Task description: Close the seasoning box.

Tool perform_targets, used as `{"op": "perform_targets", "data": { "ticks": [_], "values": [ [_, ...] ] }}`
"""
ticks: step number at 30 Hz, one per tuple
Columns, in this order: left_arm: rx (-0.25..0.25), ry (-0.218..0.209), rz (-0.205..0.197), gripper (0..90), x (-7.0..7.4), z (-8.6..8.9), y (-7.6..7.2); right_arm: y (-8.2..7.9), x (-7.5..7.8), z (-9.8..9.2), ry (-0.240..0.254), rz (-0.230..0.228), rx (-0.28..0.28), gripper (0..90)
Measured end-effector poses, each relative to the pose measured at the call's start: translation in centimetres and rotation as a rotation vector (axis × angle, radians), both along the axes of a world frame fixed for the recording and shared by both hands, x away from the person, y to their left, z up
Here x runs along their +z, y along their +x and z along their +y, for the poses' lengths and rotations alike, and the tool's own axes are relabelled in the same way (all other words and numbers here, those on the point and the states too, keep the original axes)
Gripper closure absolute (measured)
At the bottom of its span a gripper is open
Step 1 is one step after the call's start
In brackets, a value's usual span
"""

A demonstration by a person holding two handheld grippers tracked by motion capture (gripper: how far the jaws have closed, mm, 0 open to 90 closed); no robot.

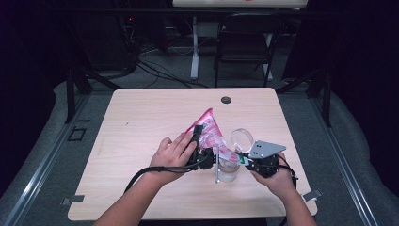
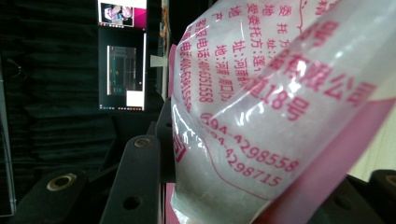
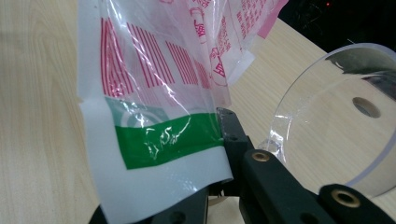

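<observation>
You are holding a pink-printed plastic bag (image 1: 210,133) up over the right-centre of the table (image 1: 141,132), stretched between both grippers. Your left gripper (image 1: 197,136) is pinching the body of the bag: in the left gripper view the bulging film with pink print (image 2: 261,116) is sitting squeezed between the black jaws, which are standing partly apart only because the bag's bulk is filling them. Your right gripper (image 1: 242,159) is pressed together on the bag's lower corner, on the white seal strip by the green band (image 3: 163,140), so that end is staying taut. Just below and beside that corner a clear container (image 1: 229,169) is standing on the table, with a round transparent lid or rim (image 1: 242,139) tilted up next to it; the right gripper view is showing that clear disc (image 3: 336,126) right by the jaws. Likely reason for this hold: one gripper is carrying the weight and tipping the bag, the other is steering the corner toward the container for pouring. Whether the corner is open, or anything is flowing, you cannot tell. Both hands (image 1: 171,153) are hovering just above the table.
</observation>
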State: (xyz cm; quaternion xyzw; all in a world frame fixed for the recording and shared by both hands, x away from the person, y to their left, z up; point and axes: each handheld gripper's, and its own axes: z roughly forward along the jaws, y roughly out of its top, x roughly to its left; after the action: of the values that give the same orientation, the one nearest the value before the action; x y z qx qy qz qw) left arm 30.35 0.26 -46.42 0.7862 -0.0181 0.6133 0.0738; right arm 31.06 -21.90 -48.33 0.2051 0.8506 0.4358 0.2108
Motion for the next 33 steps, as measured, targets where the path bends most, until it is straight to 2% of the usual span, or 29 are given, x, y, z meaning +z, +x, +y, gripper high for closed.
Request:
{"op": "perform_targets", "data": {
  "ticks": [17, 21, 25, 33],
  "values": [
    [-0.001, -0.005, -0.003, 64.0, 0.0, 0.01, -0.03, 0.0, -0.05, 0.08, 0.002, -0.002, 0.001, 90.0],
    [0.009, 0.009, 0.001, 64.0, 0.13, -0.04, -0.1, 0.01, -0.07, 0.09, 0.002, -0.003, 0.0, 90.0],
    [-0.002, -0.004, -0.004, 64.0, 0.04, 0.01, -0.05, 0.01, -0.07, 0.09, 0.003, -0.003, -0.001, 90.0],
    [-0.002, 0.001, -0.009, 64.0, 0.12, -0.03, -0.09, 0.01, -0.09, 0.12, 0.001, -0.002, 0.0, 90.0]
  ]
}}
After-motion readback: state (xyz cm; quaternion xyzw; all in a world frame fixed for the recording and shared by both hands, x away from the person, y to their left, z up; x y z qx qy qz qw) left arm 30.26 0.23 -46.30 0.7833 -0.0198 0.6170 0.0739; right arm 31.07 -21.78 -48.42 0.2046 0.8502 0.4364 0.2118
